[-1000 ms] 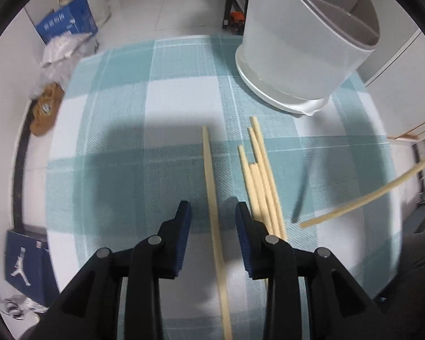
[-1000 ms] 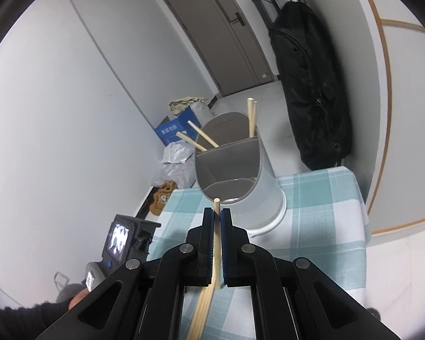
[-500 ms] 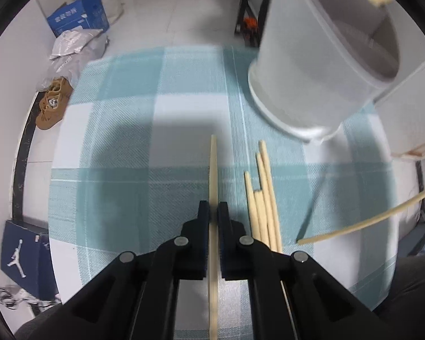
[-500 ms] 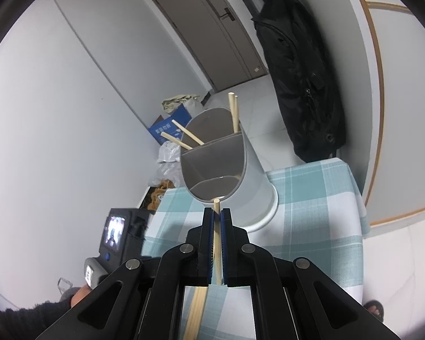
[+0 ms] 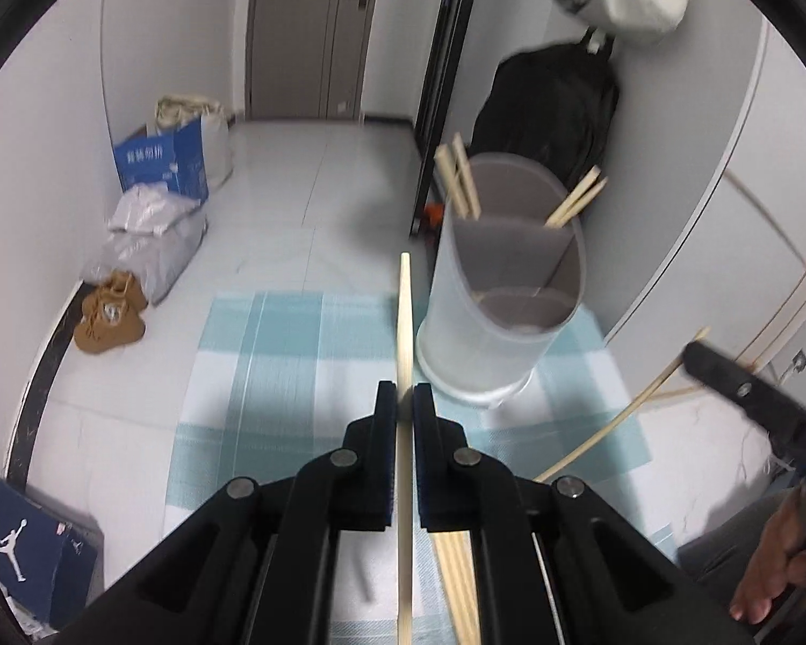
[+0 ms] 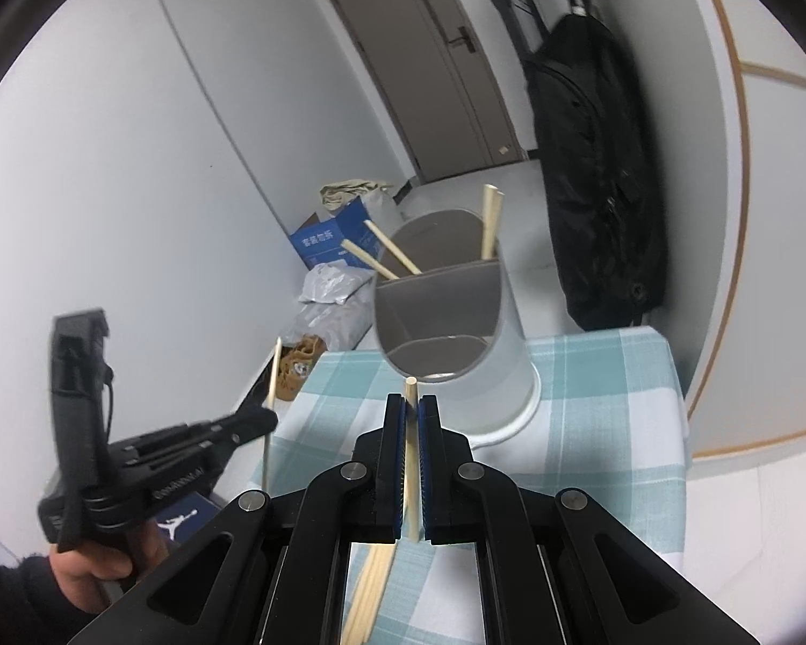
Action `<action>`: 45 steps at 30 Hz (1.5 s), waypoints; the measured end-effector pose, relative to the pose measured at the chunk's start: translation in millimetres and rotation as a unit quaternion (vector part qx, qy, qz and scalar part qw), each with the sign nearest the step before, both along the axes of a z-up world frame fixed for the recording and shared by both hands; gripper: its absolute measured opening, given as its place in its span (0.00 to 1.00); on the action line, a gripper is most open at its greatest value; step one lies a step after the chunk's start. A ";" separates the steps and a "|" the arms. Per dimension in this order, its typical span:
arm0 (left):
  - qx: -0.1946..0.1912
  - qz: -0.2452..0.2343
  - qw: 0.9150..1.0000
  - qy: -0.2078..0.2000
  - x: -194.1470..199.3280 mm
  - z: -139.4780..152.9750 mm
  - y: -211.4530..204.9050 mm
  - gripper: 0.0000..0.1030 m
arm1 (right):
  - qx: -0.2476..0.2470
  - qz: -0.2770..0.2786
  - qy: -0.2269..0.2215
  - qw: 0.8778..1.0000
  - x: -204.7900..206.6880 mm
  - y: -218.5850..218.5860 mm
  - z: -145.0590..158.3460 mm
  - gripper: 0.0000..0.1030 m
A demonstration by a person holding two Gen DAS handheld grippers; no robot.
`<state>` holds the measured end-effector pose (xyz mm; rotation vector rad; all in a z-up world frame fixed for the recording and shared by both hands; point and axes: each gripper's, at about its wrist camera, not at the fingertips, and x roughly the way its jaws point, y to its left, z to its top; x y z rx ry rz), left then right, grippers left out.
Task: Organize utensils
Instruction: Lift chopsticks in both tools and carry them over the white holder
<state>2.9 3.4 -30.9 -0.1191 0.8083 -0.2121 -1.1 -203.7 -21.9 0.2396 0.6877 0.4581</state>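
My left gripper is shut on a pale wooden chopstick and holds it lifted above the checked cloth, its tip left of the grey divided utensil holder. My right gripper is shut on another chopstick, its tip just in front of the holder. Several chopsticks stand in the holder's rear compartments. More chopsticks lie on the cloth under both grippers. The left gripper shows in the right wrist view, the right in the left wrist view.
The teal and white checked cloth covers a small table with edges close on all sides. On the floor beyond are a blue box, bags and brown shoes. A black bag hangs by the wall.
My left gripper closed on a chopstick lying on the cloth, then lifted it and tilted up toward the holder. My right gripper stayed shut on its chopstick near the holder.
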 end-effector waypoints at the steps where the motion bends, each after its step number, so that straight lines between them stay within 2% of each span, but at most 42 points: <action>1: -0.007 0.000 1.000 -0.007 -0.1 3.3 0.7 0.02 | -0.005 0.003 -0.004 1.000 -1.4 3.1 2.5 0.04; 4: -0.022 -0.001 0.999 -0.024 -1.1 11.9 -1.4 0.02 | -0.015 0.006 -0.016 1.000 -4.5 8.5 10.4 0.04; 13: -0.028 -0.005 0.997 -0.076 0.1 52.0 -12.2 0.02 | -0.008 -0.002 -0.042 0.999 1.1 4.8 42.6 0.04; 19: -0.053 -0.001 0.994 -0.099 20.8 85.8 -10.9 0.02 | 0.003 -0.008 -0.052 0.999 20.6 -3.1 79.0 0.04; 21: -0.051 0.001 0.992 -0.113 30.0 100.6 -12.9 0.02 | 0.001 -0.009 -0.057 0.998 29.2 -5.2 94.0 0.04; 28: -0.064 -0.002 0.988 -0.142 60.8 126.3 -18.9 0.02 | -0.005 -0.014 -0.072 0.997 69.0 -9.8 145.4 0.04; 33: -0.083 -0.014 0.985 -0.152 85.0 124.8 -20.7 0.02 | -0.019 -0.016 -0.086 0.996 96.9 -8.1 169.5 0.04; 36: -0.092 -0.021 0.985 -0.148 99.2 114.4 -19.6 0.02 | -0.025 -0.013 -0.088 0.996 112.4 -8.6 172.5 0.04; 45: -0.105 -0.025 0.986 -0.126 132.3 75.3 -12.4 0.02 | -0.060 -0.007 -0.063 0.996 153.2 -1.5 143.4 0.04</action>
